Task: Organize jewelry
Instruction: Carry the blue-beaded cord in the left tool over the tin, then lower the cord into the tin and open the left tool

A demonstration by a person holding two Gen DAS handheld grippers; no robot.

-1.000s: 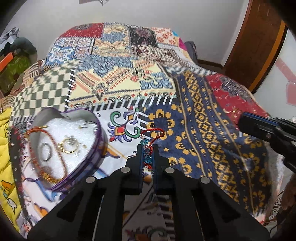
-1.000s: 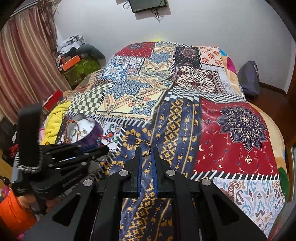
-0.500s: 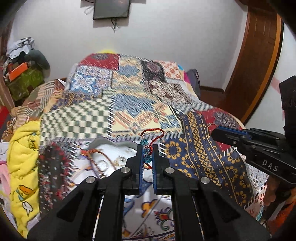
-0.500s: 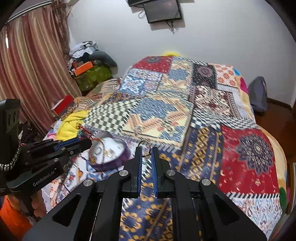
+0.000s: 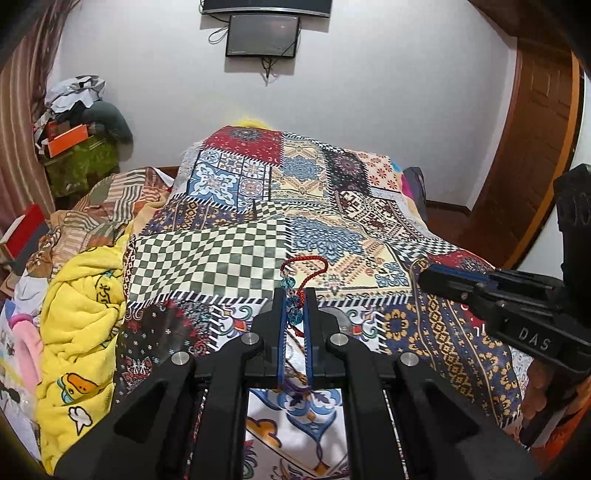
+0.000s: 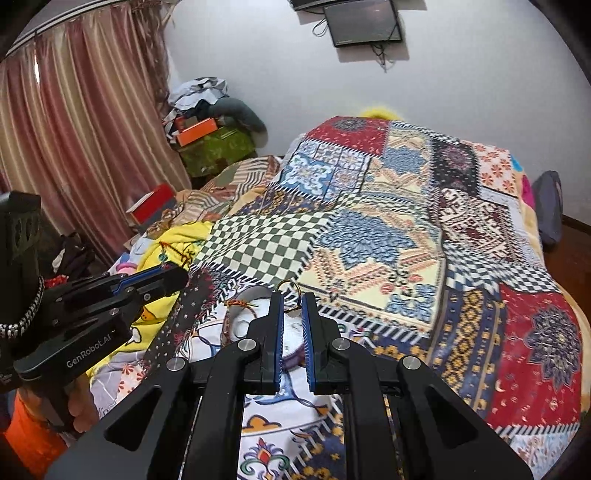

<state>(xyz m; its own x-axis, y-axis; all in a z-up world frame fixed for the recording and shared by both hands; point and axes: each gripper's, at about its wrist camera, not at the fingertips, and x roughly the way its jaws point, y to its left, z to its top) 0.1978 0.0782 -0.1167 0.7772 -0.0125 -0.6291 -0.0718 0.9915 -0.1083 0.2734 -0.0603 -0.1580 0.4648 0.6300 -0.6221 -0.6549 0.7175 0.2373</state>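
1. Left gripper (image 5: 295, 306): fingers drawn close, pinching a red cord bracelet (image 5: 308, 267) with blue-green beads; the beads sit between the blue pads, the cord loops up past the fingertips; held above the patchwork bedspread (image 5: 229, 254).
2. Right gripper (image 6: 293, 306): jaws nearly together, nipping a small gold ring (image 6: 288, 286) at the tips; only its upper arc shows above the pads, so the hold appears sound but the contact itself is hidden.
3. Jewelry tin (image 6: 258, 321): white-lined, lying on the bedspread just beyond and below the right gripper's fingers, largely covered by them; a braided orange-brown bracelet (image 6: 240, 306) lies at its left side.
4. In the right wrist view the left gripper enters from the left, beside the tin, its tips over the yellow blanket (image 6: 177, 243); in the left wrist view the right gripper (image 5: 424, 277) enters from the right.
5. Beyond: yellow blanket bunched at the bedspread's left edge; red box (image 6: 151, 206) further left.
6. Farthest: striped curtain (image 6: 74, 129) at left; wall-mounted screen (image 5: 263, 35) on the white wall; wooden door (image 5: 532, 147) at right.
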